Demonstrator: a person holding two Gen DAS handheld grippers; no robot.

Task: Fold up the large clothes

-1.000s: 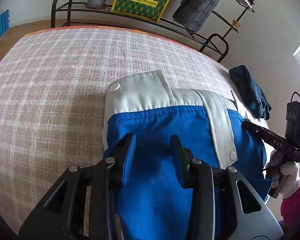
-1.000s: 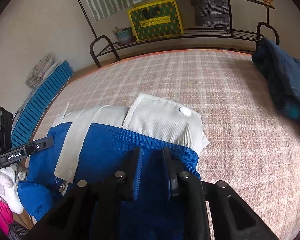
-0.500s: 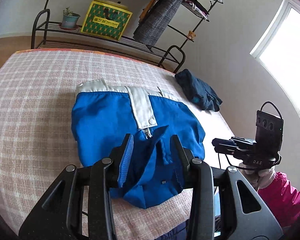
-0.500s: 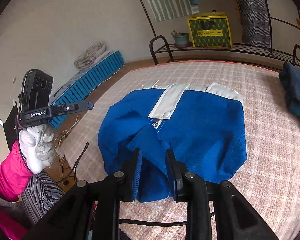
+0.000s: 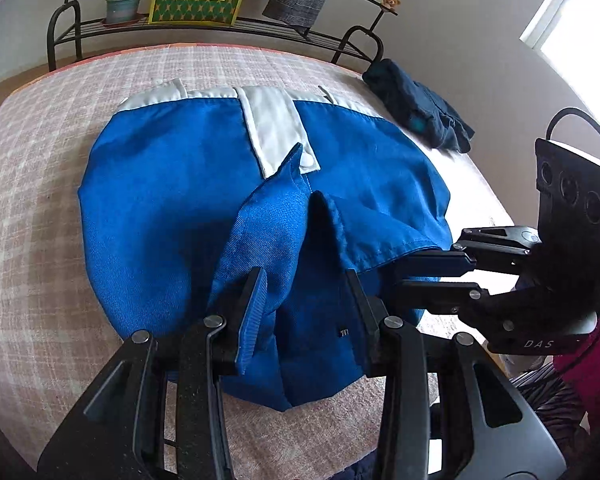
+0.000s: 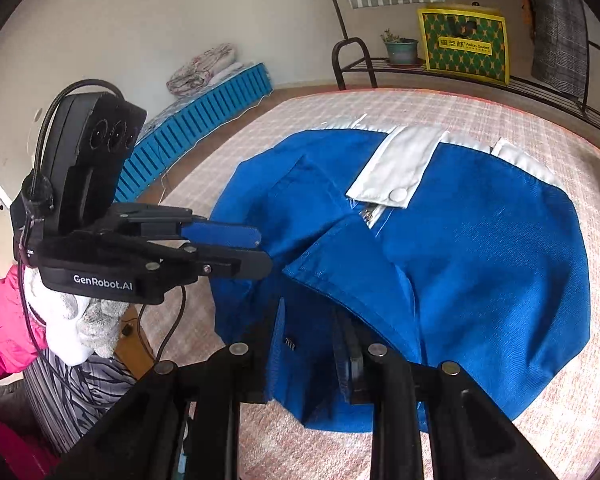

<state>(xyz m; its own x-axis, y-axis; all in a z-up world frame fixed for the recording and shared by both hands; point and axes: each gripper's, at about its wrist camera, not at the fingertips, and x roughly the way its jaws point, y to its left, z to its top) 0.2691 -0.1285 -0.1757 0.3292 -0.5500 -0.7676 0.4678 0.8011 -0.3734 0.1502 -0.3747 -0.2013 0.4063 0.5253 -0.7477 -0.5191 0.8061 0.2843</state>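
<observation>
A blue garment with white trim (image 5: pixel 172 184) lies on the checked bed (image 5: pixel 32 168), its near edge rumpled into raised folds. It also shows in the right wrist view (image 6: pixel 480 248). My left gripper (image 5: pixel 304 300) is open over the near hem, its fingers astride a raised fold. My right gripper (image 6: pixel 308 332) hovers at the near hem with blue cloth between its fingers, jaws a little apart. Each gripper shows in the other's view: the right gripper (image 5: pixel 432 272) beside the right hem, the left gripper (image 6: pixel 240 248) at the left hem.
A dark navy garment (image 5: pixel 416 108) lies at the bed's far right corner. A metal rack (image 5: pixel 204 24) behind the bed holds a plant pot, a green-yellow bag and hanging clothes. A blue slatted mat (image 6: pixel 196 120) lies on the floor left of the bed.
Both grippers drew back from the white waistband to the near hem, then moved closer in and lower over the hem's raised folds.
</observation>
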